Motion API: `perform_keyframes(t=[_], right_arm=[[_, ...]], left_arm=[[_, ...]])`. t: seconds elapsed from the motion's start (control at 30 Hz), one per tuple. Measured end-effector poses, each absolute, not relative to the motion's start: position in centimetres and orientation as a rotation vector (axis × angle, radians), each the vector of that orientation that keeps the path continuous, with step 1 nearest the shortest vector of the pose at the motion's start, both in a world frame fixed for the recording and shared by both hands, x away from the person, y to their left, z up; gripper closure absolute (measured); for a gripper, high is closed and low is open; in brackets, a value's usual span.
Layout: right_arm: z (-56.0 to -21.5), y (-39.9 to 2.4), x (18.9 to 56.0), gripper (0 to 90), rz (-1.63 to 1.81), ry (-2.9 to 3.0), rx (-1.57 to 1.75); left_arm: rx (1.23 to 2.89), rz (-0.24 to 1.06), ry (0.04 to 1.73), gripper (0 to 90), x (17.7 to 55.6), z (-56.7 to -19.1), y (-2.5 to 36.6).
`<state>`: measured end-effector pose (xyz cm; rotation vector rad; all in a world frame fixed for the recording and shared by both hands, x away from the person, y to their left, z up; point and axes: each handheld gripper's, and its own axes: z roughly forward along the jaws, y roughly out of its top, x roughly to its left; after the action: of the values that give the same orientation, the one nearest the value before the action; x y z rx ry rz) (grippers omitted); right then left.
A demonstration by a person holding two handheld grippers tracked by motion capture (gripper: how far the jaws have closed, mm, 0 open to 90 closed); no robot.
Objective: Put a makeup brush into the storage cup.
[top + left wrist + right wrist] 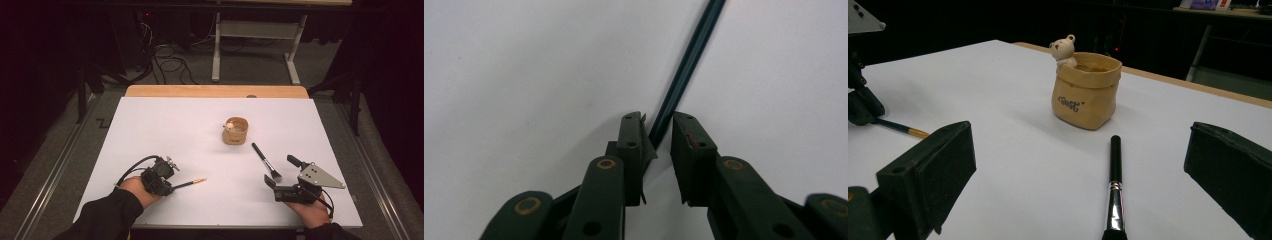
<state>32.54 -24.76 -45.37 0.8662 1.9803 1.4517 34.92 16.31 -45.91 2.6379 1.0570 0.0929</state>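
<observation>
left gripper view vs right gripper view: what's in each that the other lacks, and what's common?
Left gripper view: a close-up of the left tool, jaws narrowed, with the thin brush running its dark handle between them and a sliver of gap beside it.
Right gripper view: the right tool, jaws wide apart and gripping nothing; the black makeup brush lying ahead of it; the tan sack-shaped pot with a bear figure on its rim.
Shared: the thin brush, seen from the right gripper view by its gold end at far left, and the white table.

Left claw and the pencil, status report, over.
Left claw nearly shut around pencil, small gap showing. Right claw open, brush between jaws, untouched. Nothing in the way.
</observation>
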Motion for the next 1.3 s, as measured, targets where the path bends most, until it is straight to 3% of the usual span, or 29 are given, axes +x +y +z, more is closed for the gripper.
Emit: perform_keyframes(t=[0.27,1.3], right_arm=[[-45.37,-24.76,32.54,0.9,1.451,1.981,0.863],[-45.40,-24.71,32.54,1.1,1.448,1.981,0.862]], left_arm=[[2.637,0.070,1.069,83.9,35.08,-45.90,16.39],[2.574,0.024,1.085,85.0,35.26,-46.09,17.23]])
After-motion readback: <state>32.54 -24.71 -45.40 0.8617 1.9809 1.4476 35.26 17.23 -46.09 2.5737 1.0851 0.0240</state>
